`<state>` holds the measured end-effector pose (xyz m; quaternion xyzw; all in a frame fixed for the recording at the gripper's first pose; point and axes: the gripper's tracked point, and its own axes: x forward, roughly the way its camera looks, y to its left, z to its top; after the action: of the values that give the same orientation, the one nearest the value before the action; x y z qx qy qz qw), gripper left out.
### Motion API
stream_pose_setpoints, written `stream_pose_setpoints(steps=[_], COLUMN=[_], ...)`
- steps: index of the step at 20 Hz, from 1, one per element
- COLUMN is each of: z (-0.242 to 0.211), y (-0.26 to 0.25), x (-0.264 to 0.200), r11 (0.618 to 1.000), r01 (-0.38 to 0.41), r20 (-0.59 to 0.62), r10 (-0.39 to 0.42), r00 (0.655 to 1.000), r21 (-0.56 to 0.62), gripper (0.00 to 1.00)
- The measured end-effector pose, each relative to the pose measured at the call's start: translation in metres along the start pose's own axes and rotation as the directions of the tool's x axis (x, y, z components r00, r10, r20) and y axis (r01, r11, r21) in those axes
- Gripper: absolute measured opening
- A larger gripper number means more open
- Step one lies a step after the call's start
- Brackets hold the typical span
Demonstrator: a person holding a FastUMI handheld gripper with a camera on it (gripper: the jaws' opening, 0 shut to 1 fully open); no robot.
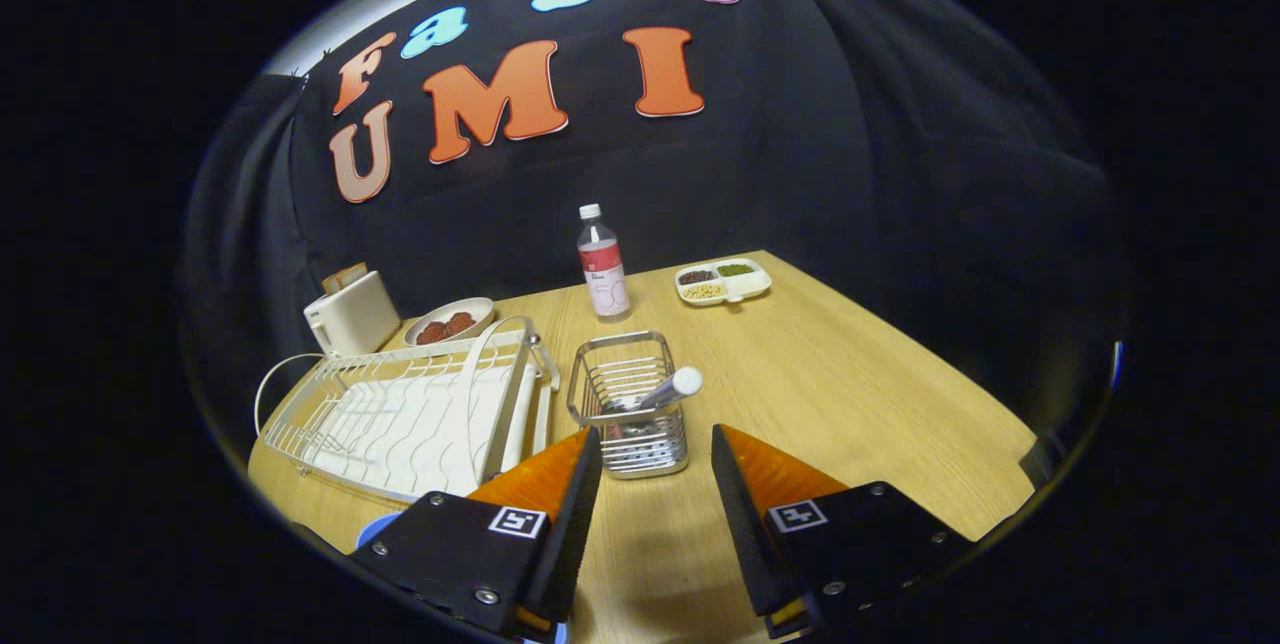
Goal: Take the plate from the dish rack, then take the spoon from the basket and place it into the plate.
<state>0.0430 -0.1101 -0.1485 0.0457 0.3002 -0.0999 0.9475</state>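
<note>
Two fingers [655, 444] apart and empty, basket [630, 404] with spoon [665, 390] just ahead, dish rack [410, 414] beside, bottle [603, 264] beyond

Claw [655, 444] open – basket [628, 404] with spoon [668, 388] just ahead

My gripper [652, 444] shows two fingers [560, 479] with orange outer faces and black inner pads, jaws parted with nothing between them. Each sits on a black block carrying a small white square marker and silver screws, with a yellow-orange tab at the base.
</note>
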Motion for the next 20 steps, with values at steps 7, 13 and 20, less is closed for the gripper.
stream_pose_setpoints(steps=[7, 13, 20], z=[0.019, 0.032, 0.069], y=[0.007, 0.027, 0.02], x=[0.021, 0.019, -0.023], r11=[1.0, 0.996, 0.996], r01=[-0.005, -0.077, -0.089], r20=[0.07, 0.115, 0.178], r10=[0.005, 0.072, 0.084], r00=[0.998, 0.991, 0.981], r21=[-0.001, 0.038, 0.023], gripper=[0.32, 0.1, 0.08])
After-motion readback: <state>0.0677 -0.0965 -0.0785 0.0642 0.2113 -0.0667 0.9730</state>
